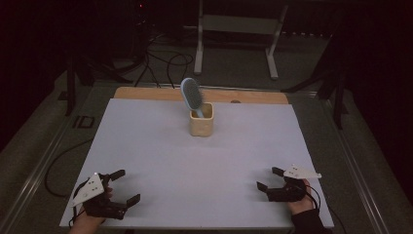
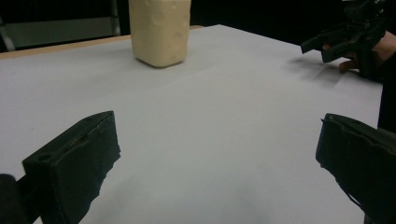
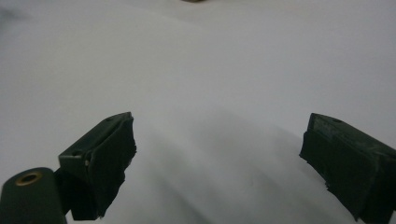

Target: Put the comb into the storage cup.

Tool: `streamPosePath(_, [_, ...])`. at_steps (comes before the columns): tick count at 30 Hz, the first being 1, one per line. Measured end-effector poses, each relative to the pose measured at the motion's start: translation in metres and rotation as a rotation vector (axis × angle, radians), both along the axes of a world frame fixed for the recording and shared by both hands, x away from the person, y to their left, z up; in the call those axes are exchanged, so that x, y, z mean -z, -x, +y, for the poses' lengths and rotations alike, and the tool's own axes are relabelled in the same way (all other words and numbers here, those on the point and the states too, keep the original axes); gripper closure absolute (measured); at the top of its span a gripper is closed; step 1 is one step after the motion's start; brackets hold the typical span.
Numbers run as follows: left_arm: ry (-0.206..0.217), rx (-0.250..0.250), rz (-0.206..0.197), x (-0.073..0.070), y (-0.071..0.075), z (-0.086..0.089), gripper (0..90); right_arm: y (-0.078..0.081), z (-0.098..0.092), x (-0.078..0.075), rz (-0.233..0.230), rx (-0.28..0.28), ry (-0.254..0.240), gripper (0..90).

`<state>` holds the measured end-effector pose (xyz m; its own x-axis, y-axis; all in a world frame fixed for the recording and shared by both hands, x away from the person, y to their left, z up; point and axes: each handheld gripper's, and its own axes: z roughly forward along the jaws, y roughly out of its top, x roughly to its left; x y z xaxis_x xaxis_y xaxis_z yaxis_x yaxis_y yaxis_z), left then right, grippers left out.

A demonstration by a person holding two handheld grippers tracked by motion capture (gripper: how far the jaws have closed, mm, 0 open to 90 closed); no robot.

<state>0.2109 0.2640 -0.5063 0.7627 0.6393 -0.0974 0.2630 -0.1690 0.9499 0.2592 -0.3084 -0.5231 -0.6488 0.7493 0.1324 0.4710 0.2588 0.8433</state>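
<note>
Hairbrush [image 1: 191,94] is standing head-up in a cream cup [image 1: 201,120], handle down inside, bristle head leaning a bit to the left above the rim. Cup sits toward the far middle of the white sheet [image 1: 160,156] covering the table, not far from the strip of bare wood along the back edge. In the left gripper view you get the cup's lumpy lower body [image 2: 159,30] at the top of the frame.

Both grippers are way back at the near edge, well apart from the cup and from each other. Left gripper [image 1: 122,185] sits at the near left corner, jaws spread wide with nothing between them, just bare sheet. Right gripper [image 1: 270,178] is at the near right, also spread wide and holding nothing. Left gripper view catches it too [image 2: 327,44], off at the upper right with a hand behind it.
</note>
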Motion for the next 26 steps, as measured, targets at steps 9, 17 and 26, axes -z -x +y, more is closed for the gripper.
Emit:
streamPosePath(9, [-0.004, 0.001, -0.002, 0.0, 0.0003, -0.0006, 0.0, -0.0025, 0.0035, -0.0014, -0.021, -0.018, 0.002, 9.1])
streamPosePath(17, [-0.004, 0.0, -0.004, -0.0002, 0.0004, 0.0, 0.0, -0.001, 0.0059, -0.0047, -0.049, -0.034, 0.014, 9.1])
streamPosePath(26, [-0.005, 0.0, -0.004, -0.0003, 0.0007, -0.0001, 0.0, -0.0005, 0.0077, -0.0051, -0.042, -0.04, 0.013, 9.1])
